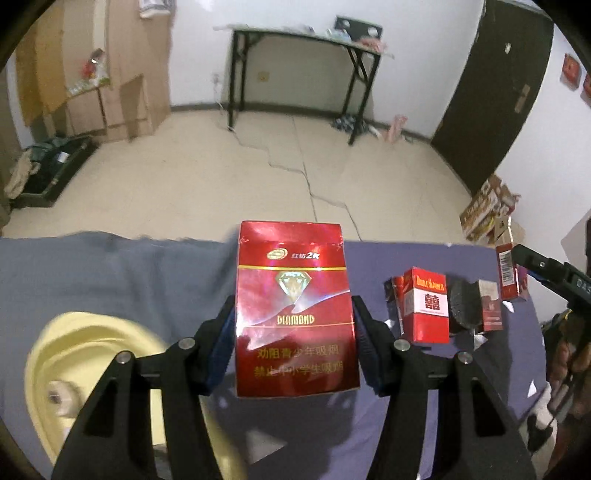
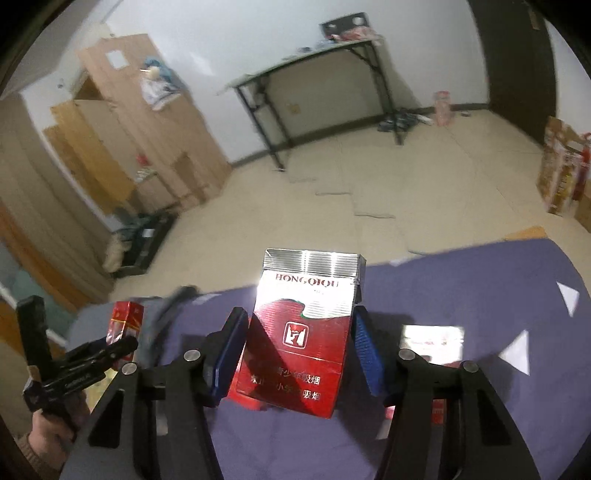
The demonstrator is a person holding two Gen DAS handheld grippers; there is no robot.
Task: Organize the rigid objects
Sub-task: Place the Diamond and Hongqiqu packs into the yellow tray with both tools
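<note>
Left gripper (image 1: 295, 328): pinching the red Diamond pack (image 1: 295, 314) upright by its sides, centre frame, raised over the purple cloth (image 1: 424, 406).
Right gripper (image 2: 299, 343): clamping the Hongqiqu pack (image 2: 299, 332), tilting slightly, centre frame.
Left surroundings: yellow bowl (image 1: 92, 354) lying lower left; other packs (image 1: 428, 306) standing at right.
Right surroundings: left hand (image 2: 48, 435) showing lower left.

White walls (image 1: 303, 14) meet a cracked beige floor (image 1: 258, 173). A black-legged table (image 1: 303, 37) stands against the wall, cardboard (image 1: 122, 74) left, dark door (image 1: 495, 92) right.
</note>
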